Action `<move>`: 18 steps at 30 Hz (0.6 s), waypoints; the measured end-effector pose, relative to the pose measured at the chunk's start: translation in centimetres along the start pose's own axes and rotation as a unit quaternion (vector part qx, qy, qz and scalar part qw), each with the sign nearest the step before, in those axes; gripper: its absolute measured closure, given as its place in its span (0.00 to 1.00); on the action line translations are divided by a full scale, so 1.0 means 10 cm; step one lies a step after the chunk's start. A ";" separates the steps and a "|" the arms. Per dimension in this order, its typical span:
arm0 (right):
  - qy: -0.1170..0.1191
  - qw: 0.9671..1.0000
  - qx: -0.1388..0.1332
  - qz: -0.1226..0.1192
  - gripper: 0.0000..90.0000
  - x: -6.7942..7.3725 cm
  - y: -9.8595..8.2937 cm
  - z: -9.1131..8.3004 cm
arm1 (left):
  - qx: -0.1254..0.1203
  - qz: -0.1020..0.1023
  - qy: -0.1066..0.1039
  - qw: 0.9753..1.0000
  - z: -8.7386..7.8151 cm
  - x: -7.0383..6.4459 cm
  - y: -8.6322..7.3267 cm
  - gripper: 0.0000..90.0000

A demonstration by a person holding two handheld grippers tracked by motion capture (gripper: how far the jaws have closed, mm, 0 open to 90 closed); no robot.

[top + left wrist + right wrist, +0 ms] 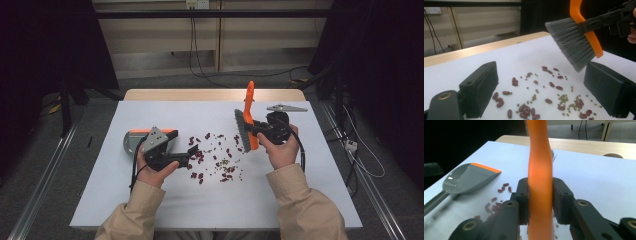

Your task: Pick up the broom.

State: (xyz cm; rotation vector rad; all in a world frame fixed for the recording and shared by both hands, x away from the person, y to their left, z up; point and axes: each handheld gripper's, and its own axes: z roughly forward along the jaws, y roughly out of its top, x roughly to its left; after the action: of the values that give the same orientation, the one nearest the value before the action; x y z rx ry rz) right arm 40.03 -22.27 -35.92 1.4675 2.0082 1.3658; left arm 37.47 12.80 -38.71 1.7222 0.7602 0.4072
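Note:
Red and small green beans [215, 157] lie scattered across the middle of the white table [300, 200]. My right gripper [253, 129] is shut on the orange handle of a brush [248, 102], held upright above the right side of the beans with its grey bristles pointing left. In the right gripper view the jaws clamp the brush handle [540, 157]. My left gripper [189, 156] stands open just left of the beans, nothing between its jaws. The left gripper view looks over the beans [544, 100] toward the brush [574, 42]. A grey dustpan [131, 140] with an orange lip lies flat behind the left gripper.
The dustpan [466, 178] rests near the table's left part, its handle pointing toward the person. A wooden strip [210, 94] borders the far edge of the table. Cables [200, 65] hang on the wall behind, and dark curtains flank both sides.

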 end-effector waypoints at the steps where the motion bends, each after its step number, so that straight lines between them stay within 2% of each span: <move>1: -0.002 1.000 0.004 -0.001 0.78 -0.02 0.00 -0.01 | -0.001 -0.002 -0.003 1.000 -0.02 0.02 0.00 0.13; 10: -0.011 0.999 0.032 0.000 0.78 -0.22 -0.06 -0.05 | -0.002 -0.010 0.003 1.000 -0.17 0.19 -0.04 0.12; 18: -0.042 0.997 0.059 -0.002 0.78 -0.42 -0.08 -0.12 | 0.007 -0.012 -0.003 1.000 -0.28 0.28 -0.11 0.11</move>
State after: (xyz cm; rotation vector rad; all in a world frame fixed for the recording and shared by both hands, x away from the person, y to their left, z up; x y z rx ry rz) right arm 40.59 -26.50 -37.15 1.5434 2.0679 1.1820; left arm 37.46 16.92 -39.23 1.7237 0.7813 0.3813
